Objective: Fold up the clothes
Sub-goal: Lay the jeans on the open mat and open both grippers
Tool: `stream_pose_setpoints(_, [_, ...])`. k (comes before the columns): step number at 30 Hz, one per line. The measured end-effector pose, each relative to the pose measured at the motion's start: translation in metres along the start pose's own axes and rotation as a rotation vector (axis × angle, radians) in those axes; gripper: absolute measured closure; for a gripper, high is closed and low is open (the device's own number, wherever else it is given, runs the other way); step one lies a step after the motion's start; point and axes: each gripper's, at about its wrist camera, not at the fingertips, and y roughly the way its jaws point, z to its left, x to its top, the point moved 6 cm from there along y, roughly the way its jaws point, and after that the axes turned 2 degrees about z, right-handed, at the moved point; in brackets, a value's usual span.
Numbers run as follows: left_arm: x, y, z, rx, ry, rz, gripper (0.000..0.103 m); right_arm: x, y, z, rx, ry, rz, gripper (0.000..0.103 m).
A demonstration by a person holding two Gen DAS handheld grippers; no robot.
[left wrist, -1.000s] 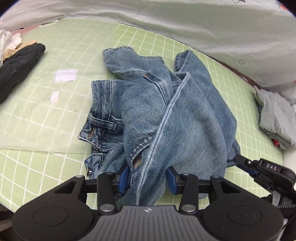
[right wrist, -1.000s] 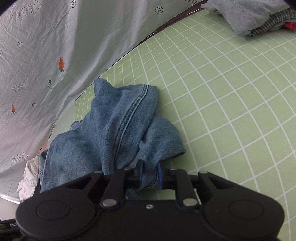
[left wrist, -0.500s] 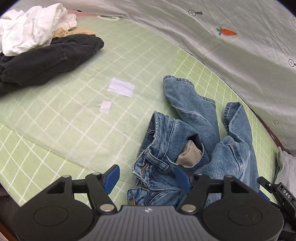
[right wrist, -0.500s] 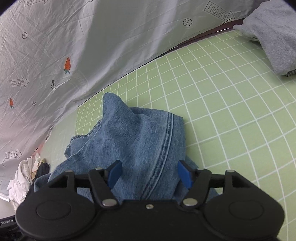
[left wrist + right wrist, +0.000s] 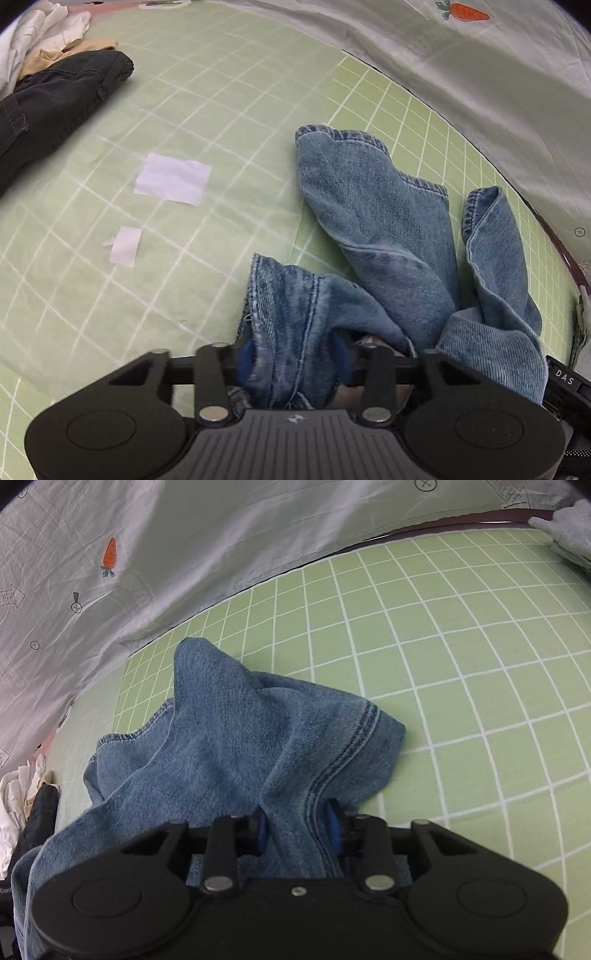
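Crumpled blue jeans [image 5: 388, 236] lie on the green grid mat [image 5: 229, 92], both legs reaching toward the back right. In the left wrist view my left gripper [image 5: 293, 356] is shut on a bunched waistband part of the jeans at the near edge, and denim fills the gap between its blue pads [image 5: 245, 360]. The right wrist view shows the same jeans [image 5: 229, 738] heaped in front, with my right gripper [image 5: 295, 830] shut on a thick seamed fold of them. The cloth hides the inner faces of both pairs of pads.
A dark garment [image 5: 55, 99] with white and beige clothes [image 5: 40, 40] lies at the far left. Two white paper scraps [image 5: 171, 179] sit on the mat. A grey garment [image 5: 570, 528] lies at the far right. A printed grey sheet [image 5: 184, 546] borders the mat's back edge.
Both grippers let go of the jeans, opened wide half a second ago, and have now closed on new parts of the denim. The left gripper moved to the waistband end.
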Motion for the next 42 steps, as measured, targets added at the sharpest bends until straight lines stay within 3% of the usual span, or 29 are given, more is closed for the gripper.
stream_pose_setpoints(4, [0.017,0.002,-0.003,0.035,-0.006,-0.034,0.086,0.035,0.024,0.028,0.032,-0.086,-0.012,0.088])
stream_pose_setpoints(7, [0.036,-0.006,0.009,0.050,-0.067,-0.076,0.086,0.066,0.030,0.054,0.060,-0.146,-0.070,0.095])
stream_pose_setpoints(10, [0.053,-0.025,0.031,0.086,-0.135,-0.148,0.086,0.094,0.012,0.064,0.073,-0.146,-0.168,0.097])
stream_pose_setpoints(13, [0.063,-0.051,0.059,0.136,-0.192,-0.225,0.086,0.107,-0.024,0.055,0.012,-0.180,-0.285,0.097])
stream_pose_setpoints(19, [0.034,-0.080,0.099,0.220,-0.238,-0.263,0.086,0.043,-0.074,-0.042,-0.168,0.009,-0.256,0.097])
stream_pose_setpoints(24, [-0.008,-0.077,0.103,0.201,-0.248,-0.225,0.084,-0.011,-0.116,-0.120,-0.314,0.164,-0.229,0.097])
stream_pose_setpoints(27, [-0.022,-0.081,0.103,0.189,-0.266,-0.220,0.079,-0.038,-0.124,-0.131,-0.343,0.211,-0.208,0.096])
stream_pose_setpoints(30, [-0.035,-0.085,0.104,0.172,-0.281,-0.216,0.068,-0.065,-0.132,-0.142,-0.372,0.258,-0.186,0.089])
stream_pose_setpoints(31, [-0.038,-0.086,0.104,0.168,-0.283,-0.215,0.061,-0.073,-0.134,-0.144,-0.381,0.268,-0.183,0.081])
stream_pose_setpoints(32, [-0.042,-0.087,0.104,0.164,-0.286,-0.215,0.053,-0.070,-0.136,-0.138,-0.387,0.251,-0.199,0.065])
stream_pose_setpoints(35, [-0.052,-0.091,0.105,0.151,-0.293,-0.213,0.028,-0.062,-0.135,-0.120,-0.380,0.191,-0.229,0.036])
stream_pose_setpoints(38, [-0.063,-0.090,0.110,0.136,-0.325,-0.195,0.023,-0.058,-0.133,-0.107,-0.432,0.127,-0.252,0.013])
stream_pose_setpoints(42, [-0.073,-0.085,0.116,0.107,-0.364,-0.154,0.021,-0.055,-0.131,-0.092,-0.529,0.039,-0.278,0.008])
